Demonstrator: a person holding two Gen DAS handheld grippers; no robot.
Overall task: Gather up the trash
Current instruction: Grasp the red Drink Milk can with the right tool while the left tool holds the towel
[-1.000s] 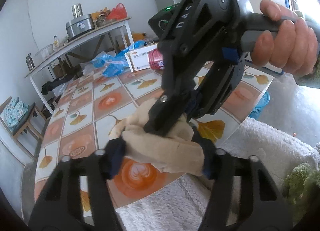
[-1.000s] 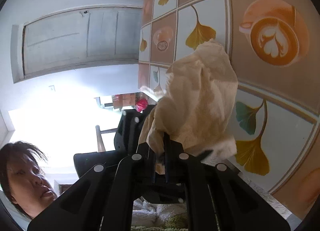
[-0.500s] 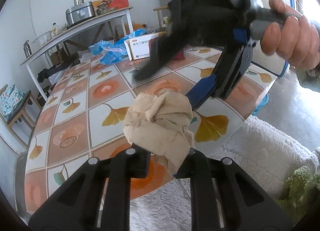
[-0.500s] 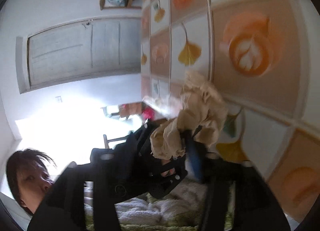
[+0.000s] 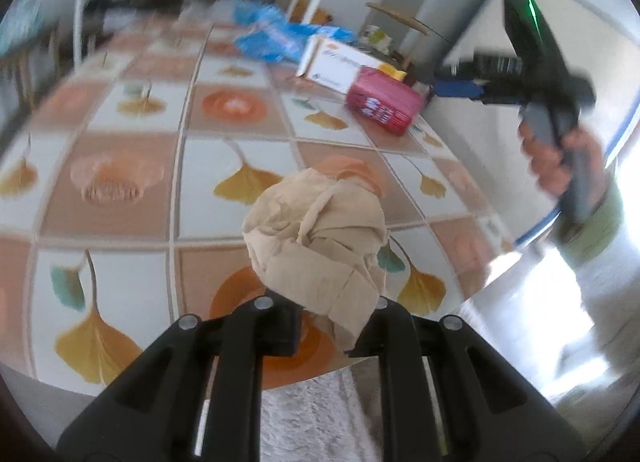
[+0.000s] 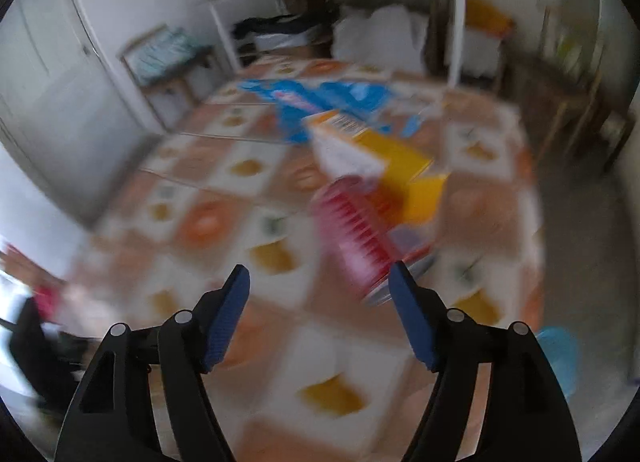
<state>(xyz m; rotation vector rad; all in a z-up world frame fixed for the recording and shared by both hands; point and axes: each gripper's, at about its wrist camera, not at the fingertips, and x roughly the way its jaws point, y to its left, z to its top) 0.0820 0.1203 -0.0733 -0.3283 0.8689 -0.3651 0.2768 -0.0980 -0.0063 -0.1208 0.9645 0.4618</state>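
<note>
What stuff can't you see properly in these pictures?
- Left gripper pads: left view, the tissue wad covers them.
- White box print: left view, blurred.
- Pink pack: right view, smeared by motion.
- Right gripper: left view, blurred.

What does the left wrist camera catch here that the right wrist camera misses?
Only the left wrist view shows the crumpled beige tissue pinched in the left tool, plus the hand holding the other tool. Only the right wrist view shows the right tool open and empty. Both show the tiled table, the pink packet and the blue bag.
</note>
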